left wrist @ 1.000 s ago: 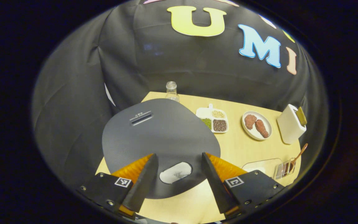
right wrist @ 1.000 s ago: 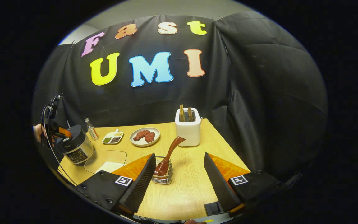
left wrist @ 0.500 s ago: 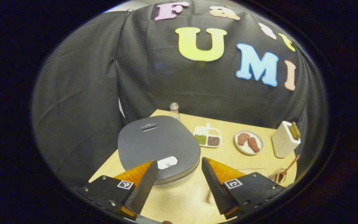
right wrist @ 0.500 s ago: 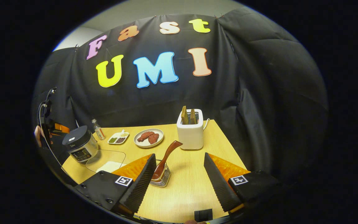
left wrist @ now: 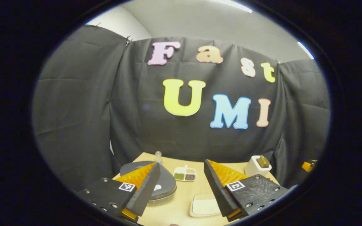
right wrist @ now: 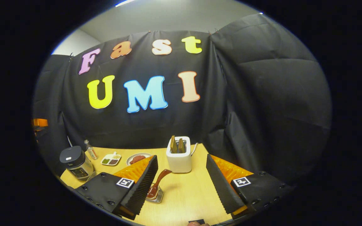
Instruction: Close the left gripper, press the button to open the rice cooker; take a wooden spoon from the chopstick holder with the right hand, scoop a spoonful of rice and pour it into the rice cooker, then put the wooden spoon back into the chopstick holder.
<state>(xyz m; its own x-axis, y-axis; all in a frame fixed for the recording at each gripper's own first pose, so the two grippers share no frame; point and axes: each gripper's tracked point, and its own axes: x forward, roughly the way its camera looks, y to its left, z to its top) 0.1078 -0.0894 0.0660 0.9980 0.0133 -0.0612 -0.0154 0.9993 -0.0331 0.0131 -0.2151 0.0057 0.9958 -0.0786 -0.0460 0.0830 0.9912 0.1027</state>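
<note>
The grey rice cooker (right wrist: 74, 160) stands shut at the table's left end. In the left gripper view its lid (left wrist: 167, 182) lies low and far below, with the white button (left wrist: 157, 187) beside my left finger. My left gripper (left wrist: 181, 164) hangs open, high above the table, with nothing between its fingers. A shallow tray of white rice (left wrist: 204, 205) lies right of the cooker. The wooden spoon (right wrist: 159, 182) leans in the wire chopstick holder (right wrist: 156, 197), just beyond my open right gripper (right wrist: 181, 157), close to its left finger.
A white toaster (right wrist: 178, 155) with bread stands behind the chopstick holder. A plate of meat (right wrist: 137, 158), a divided dish of grains (right wrist: 111, 160) and a small bottle (right wrist: 90, 150) line the table's far side. Black cloth walls close in the back and both sides.
Both grippers have risen and drawn back from the table, so everything looks smaller and lower. The left one has left the cooker lid, which stays shut. Both remain open.
</note>
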